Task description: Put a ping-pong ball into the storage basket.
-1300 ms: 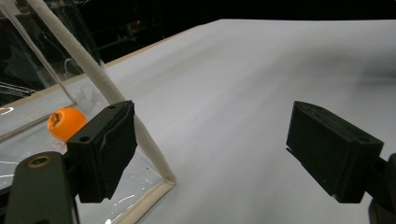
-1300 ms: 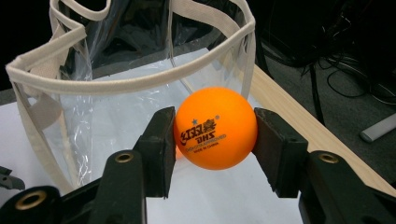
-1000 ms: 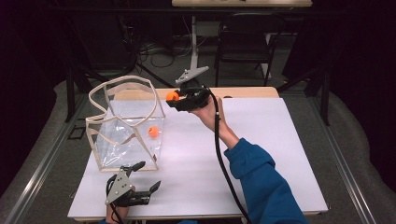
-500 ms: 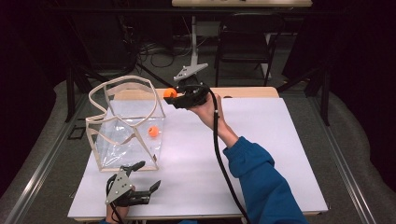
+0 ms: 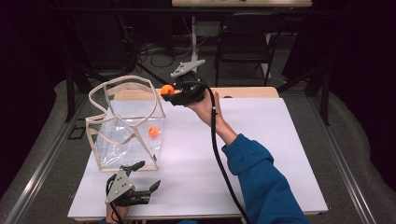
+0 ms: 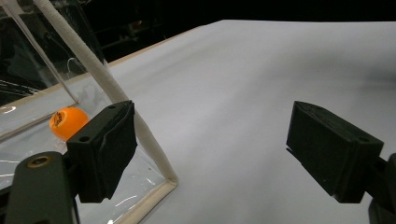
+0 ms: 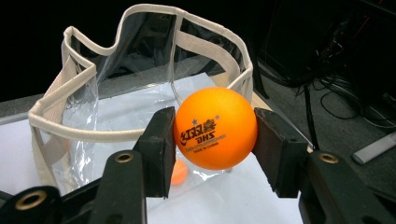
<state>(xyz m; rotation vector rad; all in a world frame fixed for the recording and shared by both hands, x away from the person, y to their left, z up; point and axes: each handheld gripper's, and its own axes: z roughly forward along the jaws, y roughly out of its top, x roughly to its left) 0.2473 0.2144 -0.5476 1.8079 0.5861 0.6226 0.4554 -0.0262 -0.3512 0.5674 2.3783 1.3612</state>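
Note:
A clear plastic bag (image 5: 126, 123) with cream trim stands open on the white table (image 5: 261, 154) at the left. One orange ball (image 5: 153, 131) lies inside it, seen through the wall (image 6: 68, 122) (image 7: 179, 172). My right gripper (image 5: 171, 94) is shut on a second orange ball (image 5: 167, 89) (image 7: 215, 128), held in the air just beside the bag's far right rim (image 7: 140, 74). My left gripper (image 5: 140, 176) (image 6: 210, 149) rests near the table's front edge, open with nothing between its fingers, close to the bag's near corner (image 6: 161, 182).
A wooden strip (image 5: 243, 92) runs along the table's far edge. Beyond it stand a chair (image 5: 243, 46), a grey bracket on a stand (image 5: 187, 67) and floor cables. White tabletop stretches to the right of my right forearm (image 5: 261, 182).
My right gripper has carried its orange ball a little leftward, closer to the bag's rim. The left gripper has stayed in place.

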